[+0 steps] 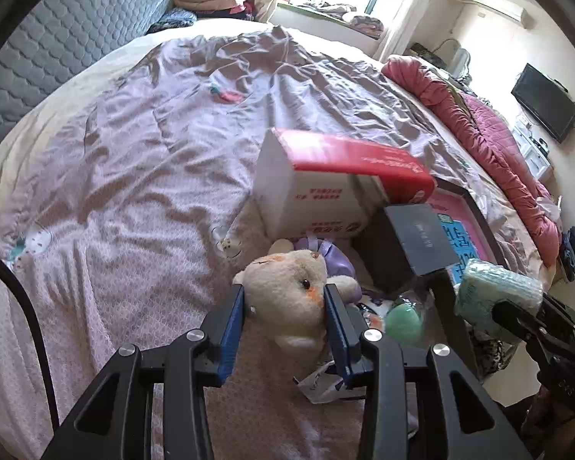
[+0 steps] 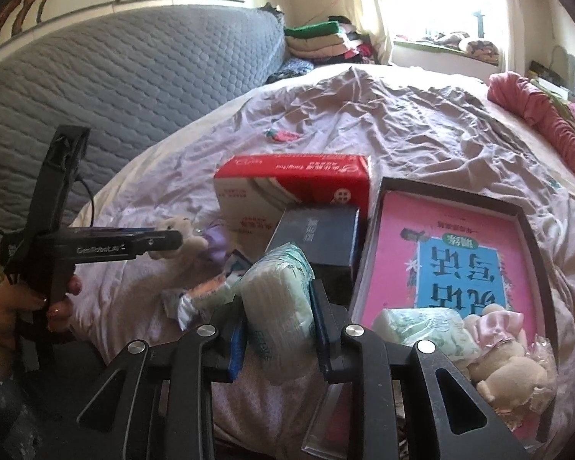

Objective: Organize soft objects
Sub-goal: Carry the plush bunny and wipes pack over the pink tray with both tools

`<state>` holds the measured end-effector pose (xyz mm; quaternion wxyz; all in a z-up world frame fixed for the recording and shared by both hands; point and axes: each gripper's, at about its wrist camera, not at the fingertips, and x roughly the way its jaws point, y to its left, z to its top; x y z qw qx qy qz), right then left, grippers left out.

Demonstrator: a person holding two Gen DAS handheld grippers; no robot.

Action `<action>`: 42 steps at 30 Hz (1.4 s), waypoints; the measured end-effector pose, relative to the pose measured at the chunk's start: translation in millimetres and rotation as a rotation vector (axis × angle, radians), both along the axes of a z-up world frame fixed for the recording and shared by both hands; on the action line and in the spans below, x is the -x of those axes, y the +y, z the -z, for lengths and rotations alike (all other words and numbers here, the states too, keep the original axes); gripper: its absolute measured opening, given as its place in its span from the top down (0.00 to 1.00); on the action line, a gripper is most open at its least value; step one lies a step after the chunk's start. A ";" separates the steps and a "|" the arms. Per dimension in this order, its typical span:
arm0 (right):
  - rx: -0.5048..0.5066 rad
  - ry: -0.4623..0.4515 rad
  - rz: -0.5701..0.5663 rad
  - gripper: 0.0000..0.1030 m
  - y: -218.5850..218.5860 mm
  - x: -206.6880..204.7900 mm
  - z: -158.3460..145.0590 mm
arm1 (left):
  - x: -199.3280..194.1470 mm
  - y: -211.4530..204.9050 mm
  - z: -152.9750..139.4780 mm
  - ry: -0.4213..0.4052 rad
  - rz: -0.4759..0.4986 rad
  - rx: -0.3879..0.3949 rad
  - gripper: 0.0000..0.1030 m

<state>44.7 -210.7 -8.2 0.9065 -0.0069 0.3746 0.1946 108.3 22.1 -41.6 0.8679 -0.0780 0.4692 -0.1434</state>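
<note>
A cream plush bear (image 1: 287,291) has its head between the blue pads of my left gripper (image 1: 285,293), which is shut on it just above the bed; the right wrist view shows that gripper (image 2: 178,239) with the bear (image 2: 176,230) at its tip. My right gripper (image 2: 276,291) is shut on a pale green-and-white tissue pack (image 2: 276,291), also seen in the left wrist view (image 1: 498,287). To the right lies a dark shallow box (image 2: 452,195) holding a pink book (image 2: 460,253), another tissue pack (image 2: 429,326) and a wrapped plush with a pink bow (image 2: 506,364).
A red-and-white tissue carton (image 2: 295,176) and a small dark box (image 2: 318,230) stand behind the toys. A purple soft item (image 1: 326,260), a green ball (image 1: 402,320) and small packets lie between them. Rumpled lilac bedding (image 1: 153,153) spreads left; a pink quilt (image 1: 479,122) is heaped at right.
</note>
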 end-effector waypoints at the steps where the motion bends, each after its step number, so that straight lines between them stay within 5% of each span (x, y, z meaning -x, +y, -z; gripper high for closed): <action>1: 0.001 -0.001 0.004 0.71 -0.3 -0.4 -0.6 | 0.7 -2.1 -0.7 -0.006 0.002 -0.009 0.61; 6: -0.004 -0.008 0.007 0.71 -1.9 1.3 -3.4 | -0.5 -5.1 3.4 0.011 0.012 -0.004 0.61; 18: -0.042 -0.071 0.039 0.71 -15.4 11.0 -25.7 | 22.9 -26.4 -51.4 -0.128 0.026 -0.017 0.61; 30: -0.070 -0.121 0.072 0.71 -33.9 22.9 -47.4 | 40.6 -59.4 -76.0 -0.168 0.068 -0.036 0.61; 42: -0.096 -0.180 0.194 0.71 -88.4 42.0 -73.3 | 55.9 -102.6 -89.9 -0.196 0.143 -0.027 0.61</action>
